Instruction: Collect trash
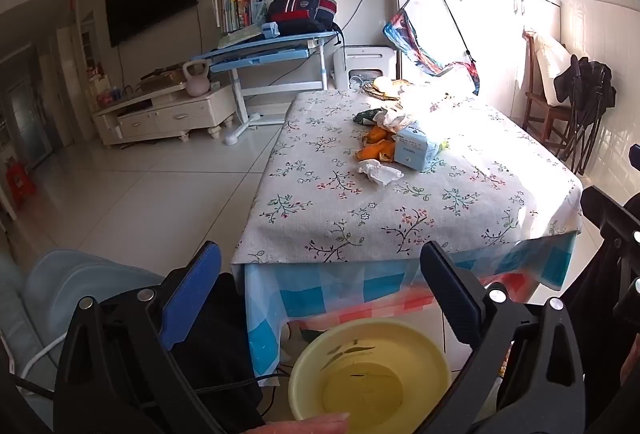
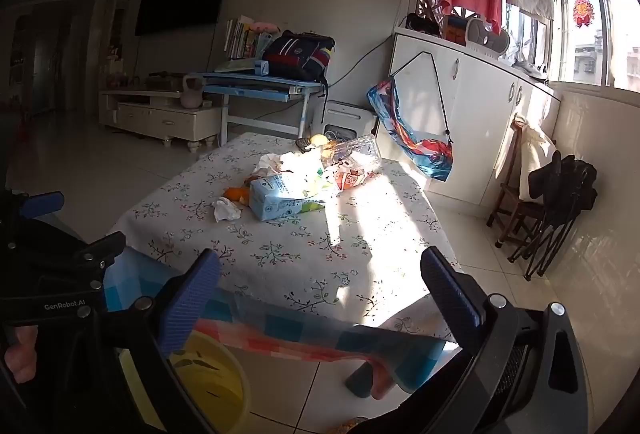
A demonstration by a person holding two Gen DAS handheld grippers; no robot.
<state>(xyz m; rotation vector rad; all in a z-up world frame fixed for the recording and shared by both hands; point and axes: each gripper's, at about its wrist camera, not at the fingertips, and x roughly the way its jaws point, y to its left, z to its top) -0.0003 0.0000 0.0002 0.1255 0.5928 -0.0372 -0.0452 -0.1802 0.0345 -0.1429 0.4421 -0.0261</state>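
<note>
Left hand-held gripper [image 1: 320, 290] wide apart, holding nothing, right hand-held gripper [image 2: 320, 294] also wide and free, trash [image 1: 394, 144] on bench [image 1: 400, 226] at 12 o'clock, yellow basin [image 1: 370, 374] on floor at 6 o'clock

Matt floral cloth tablecloth [image 1: 400, 210], crumpled paper tissue [image 1: 380, 171], glossy plastic basin [image 1: 370, 374], glossy tiled floor [image 1: 160, 186]

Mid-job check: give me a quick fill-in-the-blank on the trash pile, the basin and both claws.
1. The yellow basin sits on the ____, below the table edge.
2. Both the left claw and the right claw are ____.
3. The crumpled tissue lies on the ____.
4. The orange peels lie beside a light ____ carton.

Missing words: floor; open; table; blue
</note>
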